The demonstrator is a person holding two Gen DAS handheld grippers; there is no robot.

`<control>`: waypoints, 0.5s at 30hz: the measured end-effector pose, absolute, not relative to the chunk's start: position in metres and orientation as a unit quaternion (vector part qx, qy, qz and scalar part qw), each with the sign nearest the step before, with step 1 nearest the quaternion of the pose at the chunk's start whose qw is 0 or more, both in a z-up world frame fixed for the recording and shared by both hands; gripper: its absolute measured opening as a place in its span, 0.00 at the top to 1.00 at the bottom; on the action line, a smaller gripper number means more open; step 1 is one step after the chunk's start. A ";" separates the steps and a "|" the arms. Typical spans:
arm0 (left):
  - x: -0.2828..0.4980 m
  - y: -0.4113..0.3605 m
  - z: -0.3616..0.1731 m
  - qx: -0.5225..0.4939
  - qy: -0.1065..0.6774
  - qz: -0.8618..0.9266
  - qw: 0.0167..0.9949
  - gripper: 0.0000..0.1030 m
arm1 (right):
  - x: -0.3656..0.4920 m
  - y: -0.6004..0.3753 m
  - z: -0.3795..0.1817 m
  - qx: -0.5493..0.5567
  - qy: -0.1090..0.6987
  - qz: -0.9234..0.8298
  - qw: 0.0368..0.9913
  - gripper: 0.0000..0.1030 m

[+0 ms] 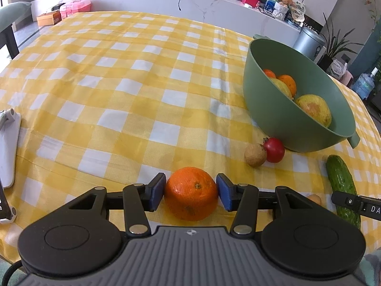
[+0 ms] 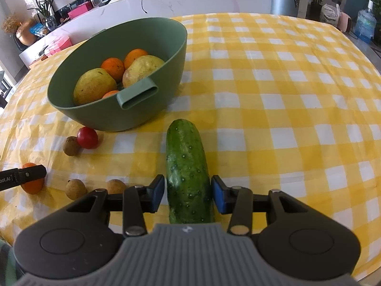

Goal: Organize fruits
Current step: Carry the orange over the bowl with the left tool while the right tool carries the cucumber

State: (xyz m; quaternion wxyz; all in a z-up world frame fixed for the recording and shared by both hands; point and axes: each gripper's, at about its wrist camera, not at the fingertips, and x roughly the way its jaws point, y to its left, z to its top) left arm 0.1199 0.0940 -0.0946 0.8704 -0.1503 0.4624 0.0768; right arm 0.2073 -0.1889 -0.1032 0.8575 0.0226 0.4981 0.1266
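The orange (image 1: 191,193) sits near the green bowl (image 1: 273,109), its widest part between the left gripper (image 1: 191,191) pads, apparently touching; firm, round, likely to roll. The right gripper (image 2: 188,194) straddles the stiff, slick cucumber (image 2: 187,169), small gaps showing.

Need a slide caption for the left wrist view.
Left gripper brackets an orange beside the green bowl.

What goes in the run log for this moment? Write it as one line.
left gripper: pads around orange, on cloth | right gripper: open astride cucumber | bowl: holds fruit
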 end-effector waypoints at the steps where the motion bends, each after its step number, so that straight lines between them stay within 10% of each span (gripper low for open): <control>1: 0.120 0.095 -0.095 -0.153 0.462 0.077 0.870 0.45 | 0.208 -0.189 -0.104 0.026 0.500 0.125 0.857 0.60; 15: 0.108 0.099 -0.084 -0.187 0.422 0.037 0.886 0.53 | 0.199 -0.193 -0.096 0.030 0.479 0.122 0.869 0.65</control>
